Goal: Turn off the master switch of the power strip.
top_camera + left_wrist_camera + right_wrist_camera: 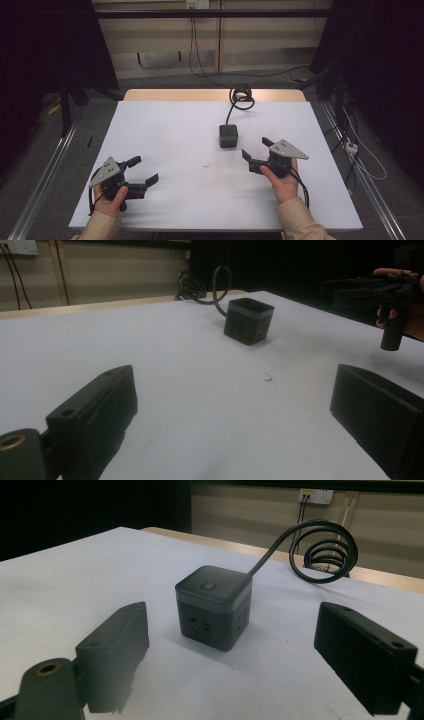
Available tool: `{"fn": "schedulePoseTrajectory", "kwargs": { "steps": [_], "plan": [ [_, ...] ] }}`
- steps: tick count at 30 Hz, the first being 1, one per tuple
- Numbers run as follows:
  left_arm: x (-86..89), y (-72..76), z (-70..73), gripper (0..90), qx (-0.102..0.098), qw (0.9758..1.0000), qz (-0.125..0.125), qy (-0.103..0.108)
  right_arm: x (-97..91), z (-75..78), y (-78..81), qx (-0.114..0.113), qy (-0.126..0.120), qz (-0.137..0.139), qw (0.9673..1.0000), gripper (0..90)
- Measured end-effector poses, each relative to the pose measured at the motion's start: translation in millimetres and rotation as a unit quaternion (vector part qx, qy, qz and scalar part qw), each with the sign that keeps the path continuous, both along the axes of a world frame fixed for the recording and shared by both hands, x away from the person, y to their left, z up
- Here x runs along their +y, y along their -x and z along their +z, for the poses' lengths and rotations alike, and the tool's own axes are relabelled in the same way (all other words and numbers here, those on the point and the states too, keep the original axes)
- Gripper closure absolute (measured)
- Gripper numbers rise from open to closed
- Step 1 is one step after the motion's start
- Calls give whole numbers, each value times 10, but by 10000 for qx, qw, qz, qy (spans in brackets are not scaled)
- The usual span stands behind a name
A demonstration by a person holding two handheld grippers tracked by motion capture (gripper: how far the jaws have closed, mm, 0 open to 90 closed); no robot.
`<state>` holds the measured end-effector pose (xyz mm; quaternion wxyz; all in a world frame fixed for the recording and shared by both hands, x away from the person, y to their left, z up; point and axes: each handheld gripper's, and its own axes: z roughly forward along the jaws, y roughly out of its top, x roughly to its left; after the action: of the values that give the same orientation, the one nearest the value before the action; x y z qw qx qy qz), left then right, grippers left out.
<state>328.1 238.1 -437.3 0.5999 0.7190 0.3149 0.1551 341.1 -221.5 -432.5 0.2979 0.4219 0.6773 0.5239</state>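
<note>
On the white table (165,130), a dark cube power strip (228,135) is set upright right of centre, its coiled cable (241,95) trailing to the far edge. Just beside it, the right gripper (256,150) is held with jaws wide, nothing between them. The left gripper (142,170), well apart, is likewise spread wide and empty.

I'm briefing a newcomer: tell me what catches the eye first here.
A dark cube power strip sits right of centre on the white table, its black cable coiled at the far edge. The right gripper hovers open beside it, aimed at it; the left gripper waits open near the front left.
</note>
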Motion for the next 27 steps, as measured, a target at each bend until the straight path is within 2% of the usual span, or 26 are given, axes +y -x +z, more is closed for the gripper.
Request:
{"fn": "schedulePoseTrajectory", "kwargs": {
  "steps": [15, 27],
  "plan": [
    [1, -5, -2, 44, -2, 10000, -1, 0, 48, 36, -124, 35, -36, -73, 10000, 101],
    [-1, -7, -4, 44, 1, 10000, -6, -5, 104, 61, -206, 26, -163, -88, 9998, 88]
  ]
}}
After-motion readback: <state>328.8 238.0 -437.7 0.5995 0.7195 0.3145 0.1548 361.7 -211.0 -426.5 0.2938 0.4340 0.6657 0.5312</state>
